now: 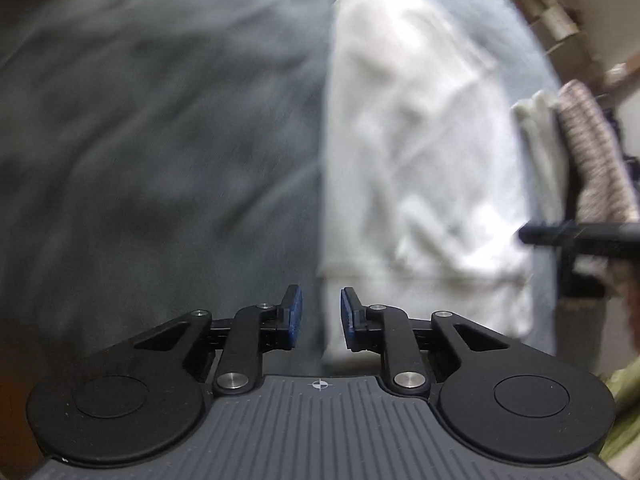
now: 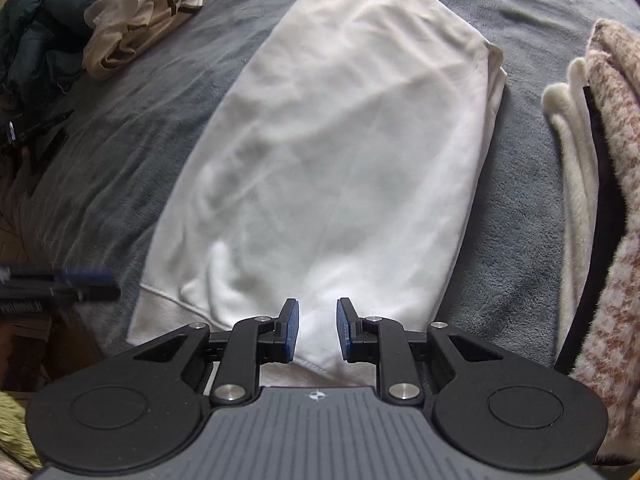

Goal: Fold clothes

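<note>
A white garment (image 2: 340,152) lies folded lengthwise in a long strip on a grey blanket (image 2: 120,128). Its hem is nearest me. My right gripper (image 2: 318,326) is open and empty, just above the hem. In the blurred left wrist view the same garment (image 1: 420,152) lies to the right. My left gripper (image 1: 321,316) is open and empty, over the garment's left hem corner and the blanket (image 1: 160,140). The left gripper also shows at the left edge of the right wrist view (image 2: 60,282).
A stack of fluffy folded clothes (image 2: 600,184) lies at the right, also in the left wrist view (image 1: 580,152). A crumpled beige garment (image 2: 136,20) and a dark jacket (image 2: 36,32) lie at the far left. Shelves (image 1: 560,20) stand behind.
</note>
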`<state>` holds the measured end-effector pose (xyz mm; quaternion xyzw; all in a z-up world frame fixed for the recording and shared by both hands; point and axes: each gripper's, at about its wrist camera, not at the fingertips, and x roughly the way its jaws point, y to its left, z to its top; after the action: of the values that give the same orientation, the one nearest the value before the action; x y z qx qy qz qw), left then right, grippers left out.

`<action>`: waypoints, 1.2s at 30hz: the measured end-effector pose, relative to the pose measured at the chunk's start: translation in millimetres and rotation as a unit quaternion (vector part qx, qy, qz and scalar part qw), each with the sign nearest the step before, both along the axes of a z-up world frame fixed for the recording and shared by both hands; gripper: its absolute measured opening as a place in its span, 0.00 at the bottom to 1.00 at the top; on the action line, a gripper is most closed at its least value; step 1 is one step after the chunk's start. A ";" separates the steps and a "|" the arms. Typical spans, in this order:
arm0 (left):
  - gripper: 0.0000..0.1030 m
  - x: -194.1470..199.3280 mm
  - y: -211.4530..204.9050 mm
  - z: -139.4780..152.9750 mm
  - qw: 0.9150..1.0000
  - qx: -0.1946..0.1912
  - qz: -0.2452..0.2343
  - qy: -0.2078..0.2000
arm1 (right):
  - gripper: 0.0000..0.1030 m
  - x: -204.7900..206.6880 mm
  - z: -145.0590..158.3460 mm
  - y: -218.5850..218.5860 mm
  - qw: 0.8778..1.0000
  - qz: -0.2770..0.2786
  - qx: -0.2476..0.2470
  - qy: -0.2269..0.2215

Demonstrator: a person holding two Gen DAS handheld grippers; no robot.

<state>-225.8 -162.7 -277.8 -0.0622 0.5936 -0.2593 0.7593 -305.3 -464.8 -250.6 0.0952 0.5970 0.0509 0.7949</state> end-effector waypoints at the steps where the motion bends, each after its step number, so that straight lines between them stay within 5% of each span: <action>1: 0.21 5.8 -9.4 -2.3 1.000 -0.010 -0.014 0.000 | 0.22 -3.2 -7.4 0.8 1.000 0.001 -0.012 0.010; 6: 0.21 0.2 -41.2 -34.3 0.996 0.031 -0.082 0.008 | 0.21 -22.9 -21.5 -10.8 0.998 -0.028 -0.029 0.043; 14: 0.24 18.6 -39.9 1.5 0.997 -0.005 -0.076 -0.026 | 0.21 9.1 4.5 -18.4 0.997 -0.048 -0.041 -0.036; 20: 0.24 60.6 -89.1 -20.4 0.996 -0.041 -0.058 -0.060 | 0.21 33.0 -30.1 -32.6 0.988 -0.116 -0.088 -0.043; 24: 0.24 75.3 -99.6 -38.8 0.998 -0.039 -0.044 -0.023 | 0.21 36.1 -34.5 -49.8 0.984 -0.157 -0.078 -0.021; 29: 0.25 88.3 -97.9 -14.9 0.997 -0.059 -0.048 -0.026 | 0.21 65.3 -12.0 -53.0 0.981 -0.157 -0.081 -0.077; 36: 0.27 142.3 -126.2 -22.5 0.997 -0.037 -0.051 -0.049 | 0.21 117.8 -36.7 -61.8 0.974 -0.160 -0.115 -0.110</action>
<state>-83.5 -288.9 -300.3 -0.0471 0.5481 -0.3222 0.7704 -187.5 -526.5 -287.3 0.0912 0.4845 -0.1361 0.8593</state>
